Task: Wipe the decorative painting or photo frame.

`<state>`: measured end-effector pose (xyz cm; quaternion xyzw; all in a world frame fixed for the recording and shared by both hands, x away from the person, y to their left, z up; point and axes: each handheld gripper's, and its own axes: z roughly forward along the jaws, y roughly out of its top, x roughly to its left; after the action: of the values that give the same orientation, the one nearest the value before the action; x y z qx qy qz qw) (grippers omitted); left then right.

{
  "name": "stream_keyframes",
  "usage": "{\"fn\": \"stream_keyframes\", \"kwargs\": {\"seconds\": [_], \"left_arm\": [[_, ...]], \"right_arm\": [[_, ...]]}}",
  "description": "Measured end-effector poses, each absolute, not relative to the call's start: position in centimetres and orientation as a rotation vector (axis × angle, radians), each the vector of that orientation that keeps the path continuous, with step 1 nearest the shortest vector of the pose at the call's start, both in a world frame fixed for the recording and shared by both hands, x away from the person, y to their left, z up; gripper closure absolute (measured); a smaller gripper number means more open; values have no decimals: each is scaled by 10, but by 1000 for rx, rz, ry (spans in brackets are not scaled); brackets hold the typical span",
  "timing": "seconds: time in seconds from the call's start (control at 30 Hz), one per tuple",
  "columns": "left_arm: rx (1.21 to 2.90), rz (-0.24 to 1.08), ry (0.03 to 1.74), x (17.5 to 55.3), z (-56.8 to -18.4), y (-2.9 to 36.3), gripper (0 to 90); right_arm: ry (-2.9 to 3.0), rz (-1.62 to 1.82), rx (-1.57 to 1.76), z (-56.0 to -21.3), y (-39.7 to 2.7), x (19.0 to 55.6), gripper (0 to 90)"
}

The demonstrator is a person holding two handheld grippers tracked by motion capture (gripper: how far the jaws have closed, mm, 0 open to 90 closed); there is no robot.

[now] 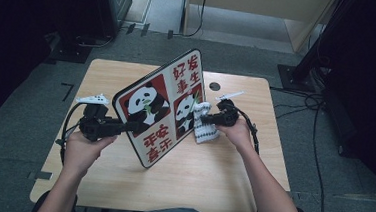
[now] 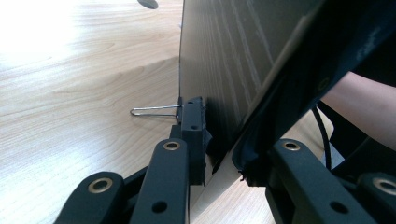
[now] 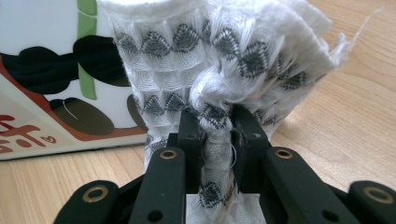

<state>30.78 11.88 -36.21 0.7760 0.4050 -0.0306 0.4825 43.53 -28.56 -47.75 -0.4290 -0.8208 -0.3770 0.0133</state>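
Left gripper [image 1: 135, 127], high view: clamped on panda board [image 1: 161, 106] edge, board propped tilted on table [image 1: 102, 80]. Left gripper view: stiff, thin, best edge-held. Right gripper [image 3: 217, 130], own view: pinching cloth [image 3: 219, 51], soft, light.

High view's pretty dim and soft, dark around the surface [image 1: 120, 181]. Left gripper view blows out to white glare left of the board [image 2: 219, 60]; nearest cloth [image 3: 219, 51] blurry.
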Motion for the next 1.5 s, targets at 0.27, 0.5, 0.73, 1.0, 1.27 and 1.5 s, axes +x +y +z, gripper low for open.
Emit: {"fn": "stream_keyframes", "kwargs": {"seconds": [0.27,0.5,0.73,1.0,1.27,1.5], "left_arm": [[1880,-78,991,308,-363,119,751],[1878,-74,993,308,-363,119,752],[1878,-73,994,307,-363,119,752],[1875,-80,997,308,-363,119,751],[1877,-83,997,309,-363,119,752],[1877,-83,997,309,-363,119,752]], "right_arm": [[-2555,-1194,-1332,-472,-288,436,771],[-2542,-1283,-1316,-453,-289,434,773],[-2596,-1322,-1263,-425,-278,429,774],[-2624,-1398,-1201,-393,-269,424,774],[-2614,-1467,-1160,-367,-266,426,774],[-2618,-1503,-1078,-335,-262,434,775]]}}
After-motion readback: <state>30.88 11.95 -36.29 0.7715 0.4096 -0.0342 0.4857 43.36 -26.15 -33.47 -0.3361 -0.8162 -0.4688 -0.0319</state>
